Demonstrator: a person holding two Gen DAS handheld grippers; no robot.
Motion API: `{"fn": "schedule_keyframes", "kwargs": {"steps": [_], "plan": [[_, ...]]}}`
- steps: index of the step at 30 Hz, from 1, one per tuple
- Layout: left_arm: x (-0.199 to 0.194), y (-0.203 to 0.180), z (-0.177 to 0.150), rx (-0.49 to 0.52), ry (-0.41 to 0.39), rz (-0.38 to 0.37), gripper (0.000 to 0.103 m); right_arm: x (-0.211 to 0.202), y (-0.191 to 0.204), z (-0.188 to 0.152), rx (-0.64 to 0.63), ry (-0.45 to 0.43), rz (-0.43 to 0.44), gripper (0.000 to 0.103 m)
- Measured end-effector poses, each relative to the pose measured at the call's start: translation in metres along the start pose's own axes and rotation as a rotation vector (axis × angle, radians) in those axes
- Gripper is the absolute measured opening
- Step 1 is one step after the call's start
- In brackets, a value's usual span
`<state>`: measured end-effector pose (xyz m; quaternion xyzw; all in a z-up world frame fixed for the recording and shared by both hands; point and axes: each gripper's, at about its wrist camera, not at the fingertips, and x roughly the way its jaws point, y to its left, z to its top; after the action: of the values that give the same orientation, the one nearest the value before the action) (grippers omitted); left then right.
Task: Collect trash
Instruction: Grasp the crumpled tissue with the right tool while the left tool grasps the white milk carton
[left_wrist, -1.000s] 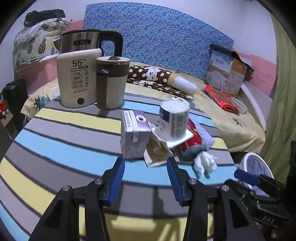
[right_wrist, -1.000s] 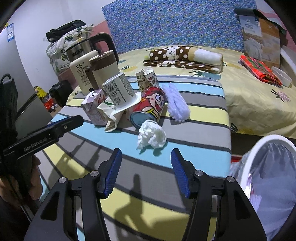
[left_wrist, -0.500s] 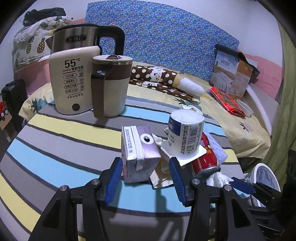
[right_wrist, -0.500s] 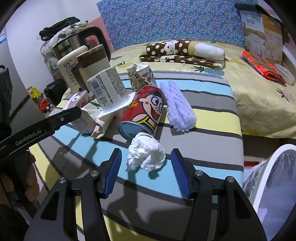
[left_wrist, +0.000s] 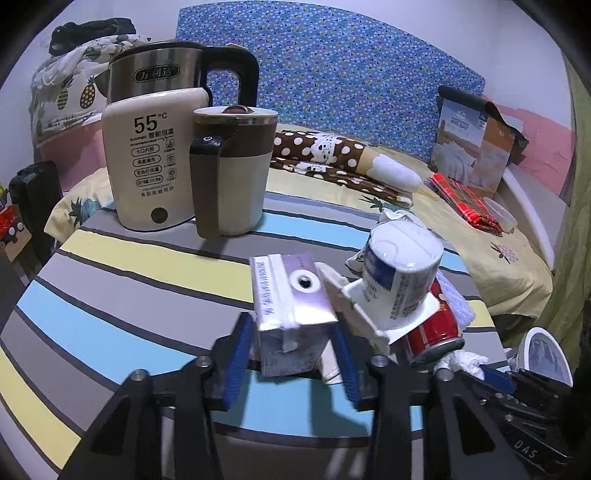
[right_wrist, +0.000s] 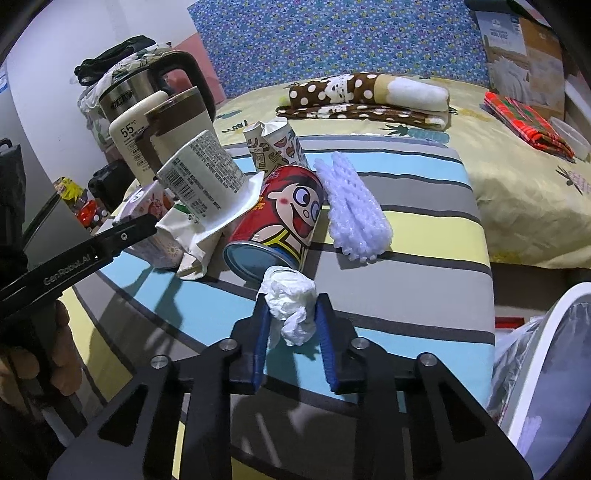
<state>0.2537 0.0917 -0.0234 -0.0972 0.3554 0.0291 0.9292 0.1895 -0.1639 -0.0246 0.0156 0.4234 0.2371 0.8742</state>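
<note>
A pile of trash lies on the striped table (left_wrist: 110, 295). My left gripper (left_wrist: 293, 345) is open, its blue pads on either side of a small purple drink carton (left_wrist: 291, 317), not pressing it. A white upturned cup (left_wrist: 400, 273) and a red cartoon can (left_wrist: 434, 328) lie just right of the carton. My right gripper (right_wrist: 291, 321) has closed on a crumpled white tissue (right_wrist: 291, 302) in front of the red can (right_wrist: 284, 218). A white foam net (right_wrist: 354, 210) and paper cups (right_wrist: 277, 144) lie behind.
A steel kettle with its cream 55°C base (left_wrist: 155, 162) and a brown-and-cream mug (left_wrist: 232, 173) stand at the table's back left. A white trash bin with a liner (right_wrist: 546, 369) stands right of the table. A bed with bedding and a box (left_wrist: 472, 147) lies behind.
Both grippers moved forward into the pile. The left came around the purple carton. The right narrowed from wide open onto the tissue.
</note>
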Motion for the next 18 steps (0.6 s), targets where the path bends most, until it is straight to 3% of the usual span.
{"fn": "schedule_keyframes", "kwargs": {"steps": [18], "plan": [[-0.043,-0.008,-0.022,0.034,-0.028,-0.016,0.037,-0.025,0.001,-0.012,0.016,-0.037,0.014,0.021]]}}
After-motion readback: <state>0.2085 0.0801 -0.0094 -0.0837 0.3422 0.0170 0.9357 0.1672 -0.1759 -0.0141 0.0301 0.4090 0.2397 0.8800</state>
